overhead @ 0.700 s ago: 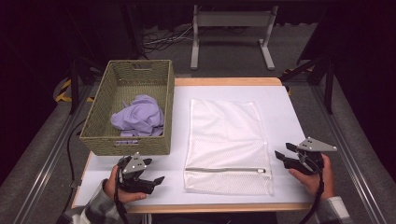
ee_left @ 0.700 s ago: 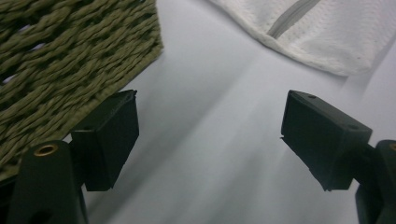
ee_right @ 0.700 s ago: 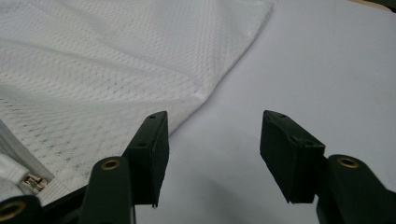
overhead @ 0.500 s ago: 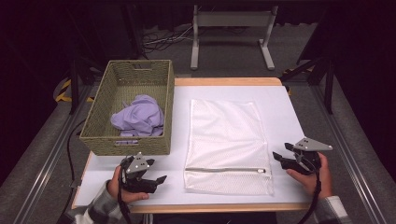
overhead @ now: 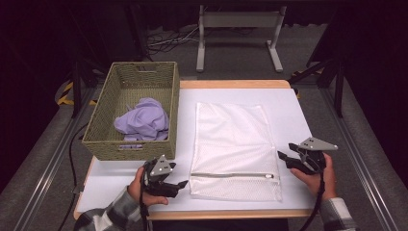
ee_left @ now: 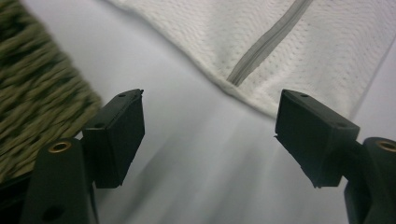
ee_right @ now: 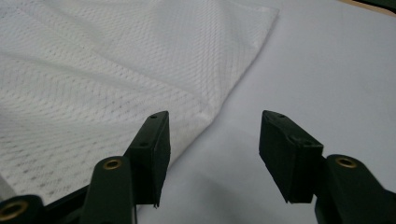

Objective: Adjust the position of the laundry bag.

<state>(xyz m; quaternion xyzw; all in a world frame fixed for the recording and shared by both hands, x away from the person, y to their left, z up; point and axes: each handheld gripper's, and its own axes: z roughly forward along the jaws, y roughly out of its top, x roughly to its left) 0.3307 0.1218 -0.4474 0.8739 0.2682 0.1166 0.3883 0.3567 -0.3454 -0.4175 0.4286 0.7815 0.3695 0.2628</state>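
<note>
The mesh bag (overhead: 234, 150) lay flat at the middle of the counter (overhead: 288, 115), its grey zipper (overhead: 233, 175) running across near the lower edge of the frame. The left claw (overhead: 180, 184) sat at lower left of the high view, just beside the bag's near left corner, held in a hand (overhead: 139, 190) with a plaid sleeve (overhead: 103, 219). In the left gripper view its jaws stood wide apart over bare counter with nothing between them, the zipper's end and the bag's corner ahead toward the upper right of that frame. The right claw (overhead: 281, 157) was at lower right of the high view, just beside the bag's right edge and a little above the zipper, in the other hand (overhead: 320, 175). In the right gripper view its jaws were also wide and empty; the bag's edge ran up from beside the left jaw, and the counter lay between the jaws. To the left of the bag, in the upper left of the high view, stood a woven basket (overhead: 101, 126) with a lilac cloth (overhead: 143, 119) bunched inside it.
</note>
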